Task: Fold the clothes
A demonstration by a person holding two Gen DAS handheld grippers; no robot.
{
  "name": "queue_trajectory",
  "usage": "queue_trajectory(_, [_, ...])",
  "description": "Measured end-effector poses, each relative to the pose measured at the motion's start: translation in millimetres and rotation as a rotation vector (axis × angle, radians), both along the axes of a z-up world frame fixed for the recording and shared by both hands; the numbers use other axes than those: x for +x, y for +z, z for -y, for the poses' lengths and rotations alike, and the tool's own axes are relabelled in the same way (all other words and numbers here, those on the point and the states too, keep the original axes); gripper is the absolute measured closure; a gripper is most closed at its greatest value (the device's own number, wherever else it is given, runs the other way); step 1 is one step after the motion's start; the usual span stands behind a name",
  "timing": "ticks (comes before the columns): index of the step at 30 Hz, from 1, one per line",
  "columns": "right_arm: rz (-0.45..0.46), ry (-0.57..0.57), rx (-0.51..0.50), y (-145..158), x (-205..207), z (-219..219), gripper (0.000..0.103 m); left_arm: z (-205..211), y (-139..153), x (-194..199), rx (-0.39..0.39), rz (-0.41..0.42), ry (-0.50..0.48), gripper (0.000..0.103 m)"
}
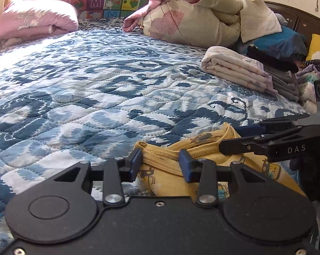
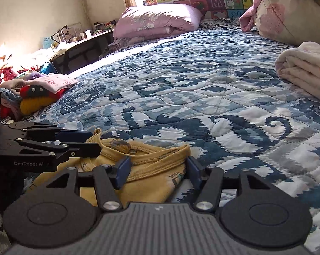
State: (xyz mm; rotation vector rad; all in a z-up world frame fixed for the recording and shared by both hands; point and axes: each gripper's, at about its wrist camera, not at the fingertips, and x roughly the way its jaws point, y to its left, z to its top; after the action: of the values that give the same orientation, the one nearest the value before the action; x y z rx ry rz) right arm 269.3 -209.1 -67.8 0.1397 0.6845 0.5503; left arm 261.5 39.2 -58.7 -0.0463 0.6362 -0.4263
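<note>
A small yellow printed garment [image 1: 166, 159] lies bunched at the near edge of the blue and white quilt [image 1: 96, 85]. My left gripper [image 1: 161, 165] is open, its blue pads on either side of the garment's ribbed edge. My right gripper [image 2: 157, 169] is open too, its pads astride the other end of the same garment [image 2: 151, 165]. Each gripper shows in the other's view: the right one [image 1: 240, 139] at the right of the left wrist view, the left one [image 2: 83, 141] at the left of the right wrist view. Both lie over the cloth.
A stack of folded clothes [image 1: 240, 70] sits at the right of the bed. Rolled duvets [image 1: 198, 14] and a pink pillow [image 1: 34, 19] lie at the far end. A heap of unfolded clothes [image 2: 40, 91] lies at the left edge beside a low table [image 2: 79, 48].
</note>
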Motion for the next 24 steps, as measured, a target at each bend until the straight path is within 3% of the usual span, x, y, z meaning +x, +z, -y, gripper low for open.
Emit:
queue_trajectory(5, [0.012, -0.104, 0.126, 9.7, -8.7, 25.5, 0.043, -28.8, 16.5, -12.5, -0.168, 0.028, 0.098, 0.057])
queue_trajectory(7, [-0.033, -0.15, 0.223, 10.6, -15.6, 40.1, 0.035, -39.7, 17.4, -17.8, -0.269, -0.018, 0.148, 0.056])
queue_trajectory(9, [-0.111, -0.176, 0.332, 4.2, -26.7, 53.0, 0.034, -46.6, 12.0, -26.8, -0.352, -0.081, 0.184, 0.056])
queue_trajectory(11, [-0.173, -0.197, 0.371, -3.7, -40.2, 56.4, 0.035, -46.5, 7.1, -35.8, -0.388, -0.126, 0.196, 0.056])
queue_trajectory(17, [-0.214, -0.237, 0.457, -13.3, -66.4, 46.8, 0.035, -35.9, -9.0, -55.2, -0.492, -0.266, 0.241, 0.056])
queue_trajectory(24, [-0.132, -0.26, 0.409, -18.8, -84.6, 25.2, 0.04, -16.9, -17.4, -62.8, -0.534, -0.278, 0.235, 0.056])
